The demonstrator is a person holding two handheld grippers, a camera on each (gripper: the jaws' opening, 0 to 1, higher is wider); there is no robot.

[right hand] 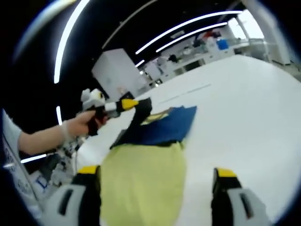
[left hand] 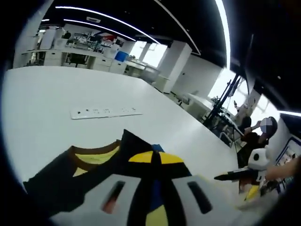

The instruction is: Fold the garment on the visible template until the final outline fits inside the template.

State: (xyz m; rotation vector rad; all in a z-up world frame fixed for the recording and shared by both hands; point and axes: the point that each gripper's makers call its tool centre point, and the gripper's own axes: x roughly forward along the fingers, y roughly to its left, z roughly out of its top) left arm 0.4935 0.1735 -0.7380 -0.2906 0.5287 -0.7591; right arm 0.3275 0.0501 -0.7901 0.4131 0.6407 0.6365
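Observation:
The garment (left hand: pixel 66 181) is black with a brown collar and a yellow lining, and it lies on the white table (left hand: pixel 42 103). My left gripper (left hand: pixel 156 158) is shut on a black and blue fold of it, yellow tips close together. In the right gripper view the garment (right hand: pixel 171 125) shows blue, black and a pale yellow panel. There the left gripper (right hand: pixel 123 104), held by a gloved hand, lifts a black corner off the table. My right gripper (right hand: pixel 157 172) is open, its jaws wide apart on either side of the yellow panel. The right gripper (left hand: pixel 235 176) enters the left gripper view from the right.
A white power strip (left hand: pixel 106 112) lies on the table beyond the garment. A person (left hand: pixel 256 136) sits past the table's far right edge, near black stands (left hand: pixel 221 106). Desks and shelves line the back wall. Bare table (right hand: pixel 244 94) stretches right of the garment.

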